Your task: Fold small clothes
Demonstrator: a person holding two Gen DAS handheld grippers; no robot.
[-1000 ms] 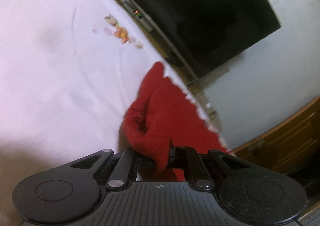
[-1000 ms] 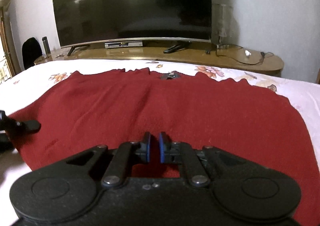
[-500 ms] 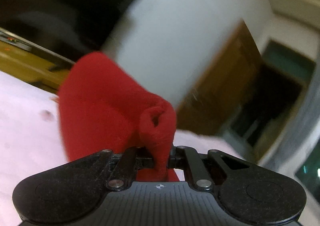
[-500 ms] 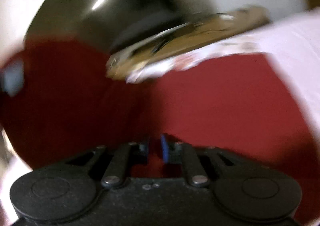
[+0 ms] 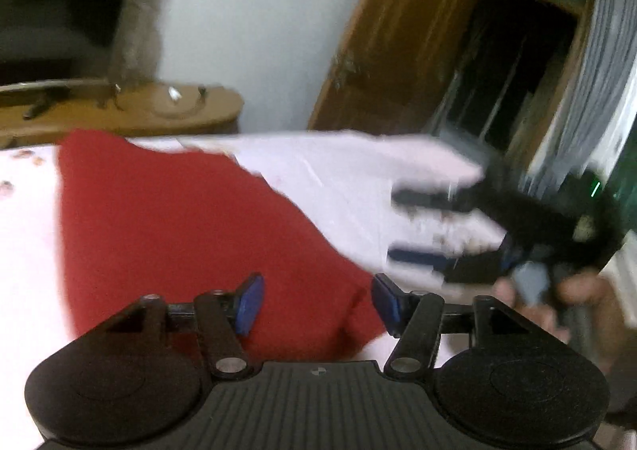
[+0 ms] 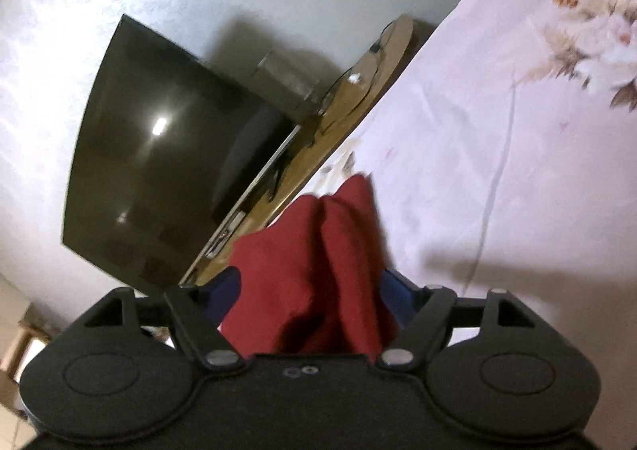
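Note:
A red knit garment (image 5: pixel 167 235) lies folded over on the white floral bedsheet (image 5: pixel 358 179). My left gripper (image 5: pixel 316 300) is open just above the garment's near edge, with nothing between its blue pads. My right gripper (image 6: pixel 308 293) is open too, and a bunched fold of the red garment (image 6: pixel 318 271) sits loosely between its spread fingers. The right gripper also shows in the left wrist view (image 5: pixel 418 223), blurred, open, beyond the garment's right edge.
A large dark TV (image 6: pixel 167 155) stands on a wooden console (image 5: pixel 119 112) past the far edge of the bed. A wooden door (image 5: pixel 398 32) and a dark doorway are at the right. White bedsheet (image 6: pixel 497 131) stretches to the right of the garment.
Both grippers were shut on the red garment and swung it over. Now both are open and the left has let go; the garment lies folded on the bed.

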